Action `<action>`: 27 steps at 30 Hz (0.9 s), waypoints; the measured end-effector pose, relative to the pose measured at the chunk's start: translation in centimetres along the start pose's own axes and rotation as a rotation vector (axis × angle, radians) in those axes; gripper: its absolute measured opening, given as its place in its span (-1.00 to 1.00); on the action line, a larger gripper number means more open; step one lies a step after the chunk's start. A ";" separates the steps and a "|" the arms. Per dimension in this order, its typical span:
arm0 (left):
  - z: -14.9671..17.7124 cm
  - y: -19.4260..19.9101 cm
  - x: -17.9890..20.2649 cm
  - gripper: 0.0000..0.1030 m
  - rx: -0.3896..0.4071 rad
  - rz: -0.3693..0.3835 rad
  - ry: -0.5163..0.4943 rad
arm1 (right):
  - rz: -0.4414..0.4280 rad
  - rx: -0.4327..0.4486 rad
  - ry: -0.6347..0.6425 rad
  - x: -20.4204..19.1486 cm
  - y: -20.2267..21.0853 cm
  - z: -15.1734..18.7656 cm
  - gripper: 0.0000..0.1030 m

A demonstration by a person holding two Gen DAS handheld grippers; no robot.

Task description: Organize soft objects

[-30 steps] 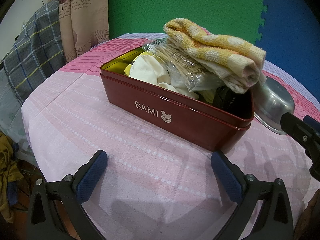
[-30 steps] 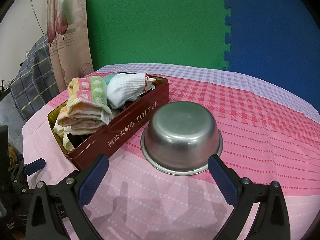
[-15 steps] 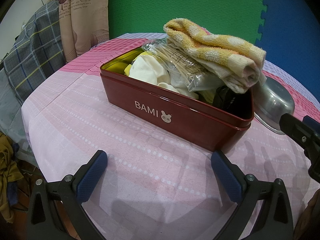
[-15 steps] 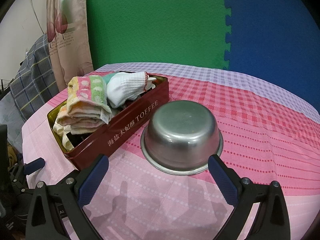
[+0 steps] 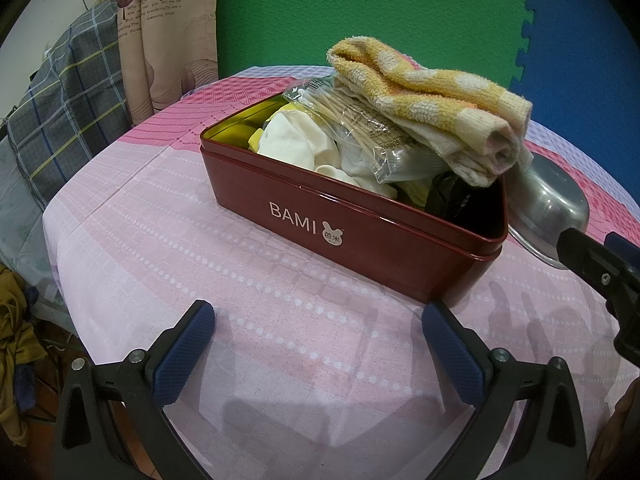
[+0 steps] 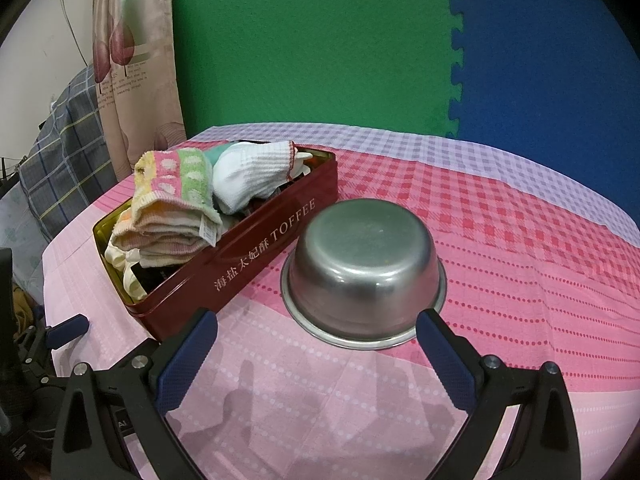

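A dark red tin (image 5: 360, 236) stands on the pink tablecloth, also in the right wrist view (image 6: 256, 260). It holds a folded striped towel (image 5: 432, 100) on top, a clear bag of cotton swabs (image 5: 360, 128), white cloth (image 5: 296, 144) and a white sock (image 6: 252, 176). The towel also shows in the right wrist view (image 6: 172, 204). My left gripper (image 5: 316, 344) is open and empty, just in front of the tin. My right gripper (image 6: 316, 348) is open and empty, in front of the upturned steel bowl (image 6: 364, 272).
The steel bowl (image 5: 548, 208) sits upside down right beside the tin. The round table's edge (image 5: 60, 240) drops off at the left, with plaid fabric (image 5: 68, 104) and a curtain beyond. Green and blue foam mats stand behind the table.
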State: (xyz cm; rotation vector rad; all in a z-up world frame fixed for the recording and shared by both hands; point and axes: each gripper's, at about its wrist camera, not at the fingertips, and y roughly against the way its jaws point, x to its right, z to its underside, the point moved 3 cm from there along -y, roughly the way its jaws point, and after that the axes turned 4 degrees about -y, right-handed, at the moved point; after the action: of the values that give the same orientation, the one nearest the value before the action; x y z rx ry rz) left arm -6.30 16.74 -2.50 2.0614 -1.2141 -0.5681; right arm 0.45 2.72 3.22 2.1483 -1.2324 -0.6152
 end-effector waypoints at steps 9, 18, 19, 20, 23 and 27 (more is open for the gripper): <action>0.0 0.0 0.0 1.00 0.000 0.000 0.000 | 0.000 -0.002 -0.001 0.0 -0.1 0.1 0.98; -0.1 -0.1 0.2 1.00 -0.001 0.003 -0.002 | 0.001 -0.005 -0.001 0.0 -0.2 0.1 0.98; -0.1 -0.1 0.2 1.00 -0.001 0.003 -0.003 | 0.000 -0.005 -0.001 0.0 -0.1 0.1 0.98; -0.1 -0.1 0.2 1.00 -0.003 0.005 -0.006 | 0.000 -0.006 -0.002 0.0 -0.1 0.1 0.98; -0.3 0.5 0.1 0.99 -0.013 -0.009 -0.021 | -0.005 -0.014 -0.005 0.1 -0.2 0.1 0.98; -2.3 5.2 -0.7 0.99 0.122 -0.070 -0.038 | -0.015 -0.034 -0.022 0.4 -0.6 0.0 0.98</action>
State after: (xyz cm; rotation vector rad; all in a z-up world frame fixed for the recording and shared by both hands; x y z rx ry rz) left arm -8.14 16.31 2.91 2.2120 -1.2299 -0.5810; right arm 1.00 2.59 2.77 2.1299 -1.2098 -0.6628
